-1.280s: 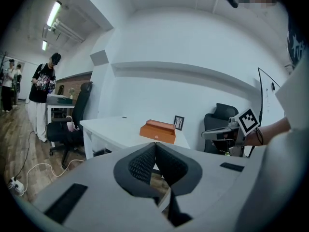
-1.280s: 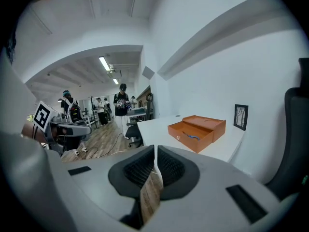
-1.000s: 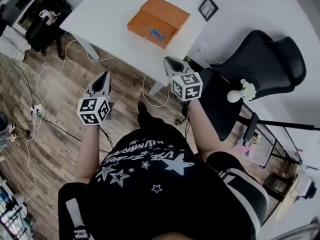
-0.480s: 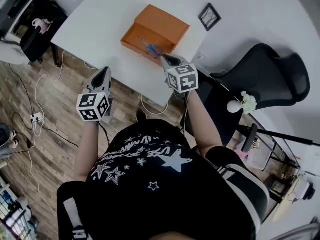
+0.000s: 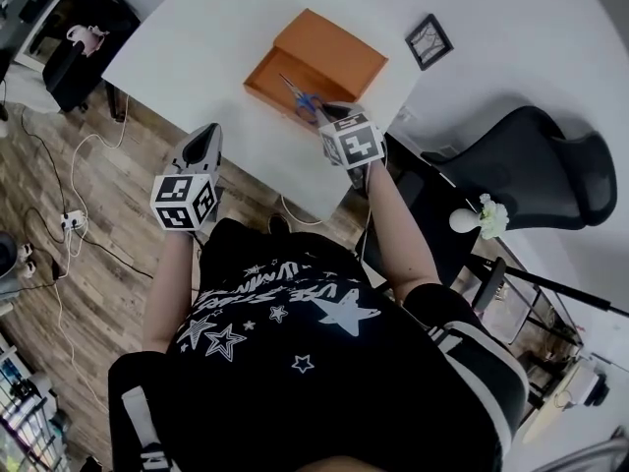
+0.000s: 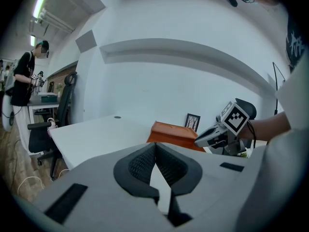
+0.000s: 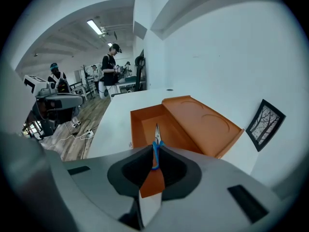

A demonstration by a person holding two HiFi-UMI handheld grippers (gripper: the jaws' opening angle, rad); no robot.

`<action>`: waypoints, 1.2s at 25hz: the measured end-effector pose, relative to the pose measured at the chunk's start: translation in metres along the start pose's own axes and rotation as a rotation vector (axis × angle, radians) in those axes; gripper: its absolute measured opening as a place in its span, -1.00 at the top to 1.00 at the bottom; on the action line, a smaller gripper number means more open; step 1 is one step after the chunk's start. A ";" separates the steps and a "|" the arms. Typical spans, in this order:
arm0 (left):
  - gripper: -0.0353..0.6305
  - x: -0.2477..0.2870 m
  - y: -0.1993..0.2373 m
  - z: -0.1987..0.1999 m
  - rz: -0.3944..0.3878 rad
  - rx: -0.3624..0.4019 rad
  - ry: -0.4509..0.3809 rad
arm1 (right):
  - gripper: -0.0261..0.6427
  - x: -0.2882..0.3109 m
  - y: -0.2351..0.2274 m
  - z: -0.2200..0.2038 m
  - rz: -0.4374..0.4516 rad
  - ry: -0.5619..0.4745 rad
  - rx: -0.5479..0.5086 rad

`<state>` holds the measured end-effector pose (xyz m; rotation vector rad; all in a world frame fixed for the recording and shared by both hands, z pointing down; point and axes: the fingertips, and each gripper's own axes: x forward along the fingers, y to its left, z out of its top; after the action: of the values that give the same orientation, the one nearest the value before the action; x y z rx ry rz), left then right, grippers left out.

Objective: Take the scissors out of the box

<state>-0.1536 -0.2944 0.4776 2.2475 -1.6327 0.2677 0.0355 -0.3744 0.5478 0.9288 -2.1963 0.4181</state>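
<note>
An open orange box (image 5: 295,72) lies on the white table (image 5: 197,37), its lid (image 5: 339,47) resting beside it. Blue-handled scissors (image 5: 301,98) lie flat inside the box. My right gripper (image 5: 332,116) hovers at the box's near end, jaws shut and empty. In the right gripper view the scissors (image 7: 156,138) lie just beyond the shut tips (image 7: 154,151), inside the box (image 7: 142,124). My left gripper (image 5: 208,138) hangs shut over the floor at the table's near edge. In the left gripper view its tips (image 6: 155,146) meet, with the box (image 6: 174,132) and right gripper (image 6: 205,138) beyond.
A small framed picture (image 5: 429,40) stands on the table right of the box. A black office chair (image 5: 536,160) and a white vase with flowers (image 5: 478,214) are at the right. Cables and a power strip (image 5: 69,219) lie on the wooden floor. People (image 7: 112,64) stand far off.
The person has stepped closer to the table. My right gripper has moved forward to the box's near end, and the left gripper has come up to the table edge.
</note>
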 end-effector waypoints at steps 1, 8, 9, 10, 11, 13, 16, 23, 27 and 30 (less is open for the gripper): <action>0.84 0.000 0.003 0.000 0.001 -0.001 0.002 | 0.76 0.002 -0.001 0.002 -0.005 0.003 -0.001; 0.84 0.013 0.027 -0.001 -0.030 -0.003 0.025 | 0.76 0.022 0.004 0.008 0.000 0.048 -0.001; 0.84 0.018 0.031 0.000 -0.040 -0.002 0.029 | 0.76 0.025 0.004 0.010 -0.005 0.056 0.002; 0.84 0.022 0.035 0.000 -0.050 -0.004 0.033 | 0.76 0.027 0.004 0.012 -0.008 0.065 0.005; 0.84 0.026 0.038 0.001 -0.061 -0.006 0.036 | 0.75 0.031 0.004 0.013 -0.010 0.076 0.007; 0.84 0.034 0.047 0.003 -0.079 -0.009 0.041 | 0.73 0.039 0.004 0.013 -0.013 0.107 0.003; 0.84 0.048 0.062 0.005 -0.104 -0.020 0.050 | 0.66 0.053 0.005 0.011 -0.016 0.168 -0.018; 0.84 0.069 0.099 0.005 -0.166 -0.039 0.078 | 0.61 0.075 0.007 0.011 -0.035 0.304 -0.090; 0.84 0.085 0.118 0.003 -0.189 -0.065 0.090 | 0.58 0.088 0.008 0.006 -0.027 0.387 -0.090; 0.84 0.096 0.127 0.003 -0.208 -0.069 0.095 | 0.57 0.096 0.007 0.004 -0.023 0.436 -0.096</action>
<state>-0.2435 -0.4154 0.5299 2.2924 -1.3283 0.2552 -0.0183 -0.4193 0.6135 0.7306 -1.7900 0.4520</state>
